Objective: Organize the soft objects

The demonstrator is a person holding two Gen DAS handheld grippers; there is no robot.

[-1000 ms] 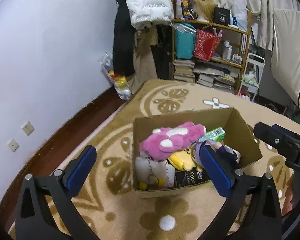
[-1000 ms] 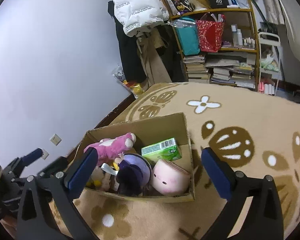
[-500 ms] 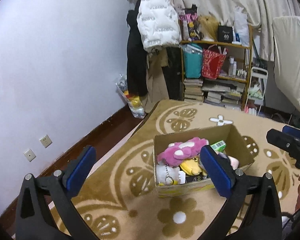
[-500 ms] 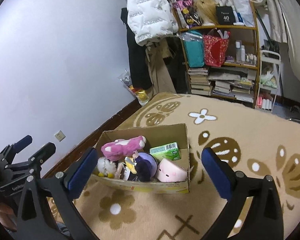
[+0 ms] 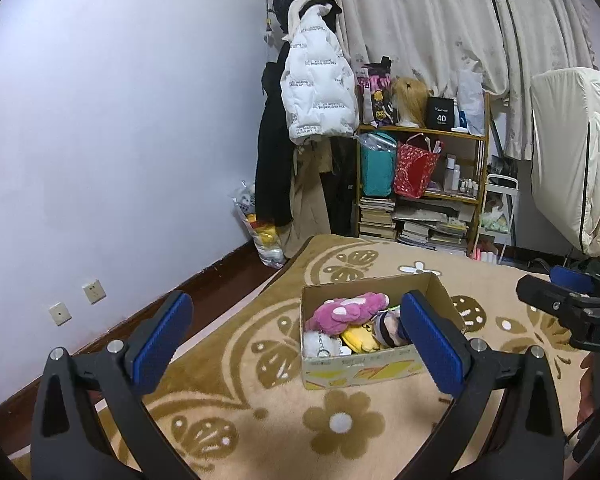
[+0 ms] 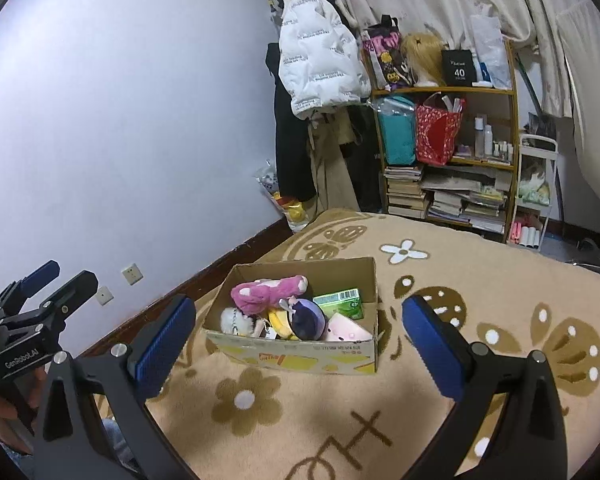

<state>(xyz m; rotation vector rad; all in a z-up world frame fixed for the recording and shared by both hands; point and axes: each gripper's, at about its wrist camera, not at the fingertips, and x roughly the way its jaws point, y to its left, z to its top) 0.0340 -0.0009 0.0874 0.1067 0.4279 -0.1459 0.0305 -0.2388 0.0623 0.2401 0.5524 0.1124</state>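
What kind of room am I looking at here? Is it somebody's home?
Most likely a lived-in bedroom or spare room in a home. A white puffer jacket hangs by the wall, a wooden shelf holds bags, bottles and stacked books, and a cardboard box of plush toys sits on a flower-patterned carpet.

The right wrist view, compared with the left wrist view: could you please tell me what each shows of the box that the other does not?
Only the right wrist view shows the green carton, the pale pink plush and the purple-haired doll clearly; the left gripper sits at its left edge, open.

Only the left wrist view shows the right gripper at its right edge; its own right finger hides the box's right part.

Both show the cardboard box on the rug and the pink plush on top.
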